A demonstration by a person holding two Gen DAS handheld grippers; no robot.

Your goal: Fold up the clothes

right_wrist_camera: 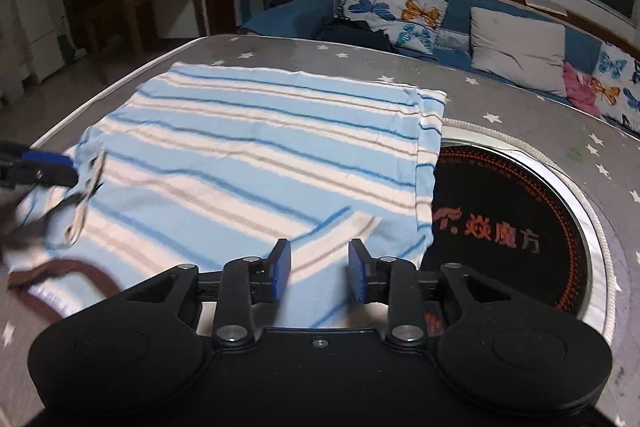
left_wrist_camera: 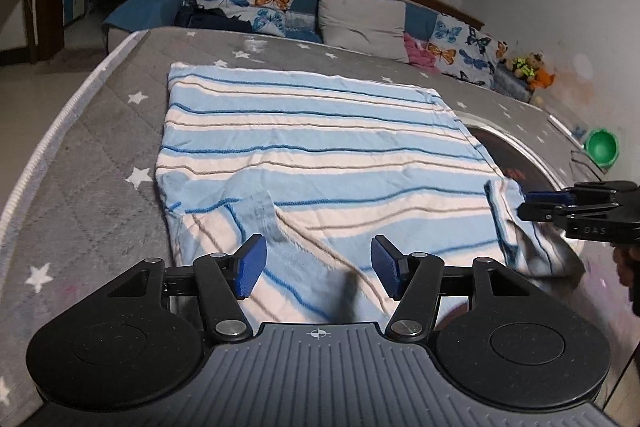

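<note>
Midway through folding, the striped shirt (left_wrist_camera: 312, 147) lay flat on the counter (left_wrist_camera: 80, 147).
Both tools, left tool (left_wrist_camera: 318, 263) and right tool (right_wrist_camera: 319, 269), hovered spread over its near hem, pinching nothing; next likely: pinch that hem.

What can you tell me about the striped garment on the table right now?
The light blue and cream striped knit garment lies mostly flat on the grey star-printed padded cover, with thin dark blue and brown lines across it. Its far edge is straight, and its right edge overlaps the round black glass plate with red characters. Near folds are rumpled, with a sleeve flap turned over the body. Both tools, left and right, hover open over its near part; whether they touch it is unclear.
</note>
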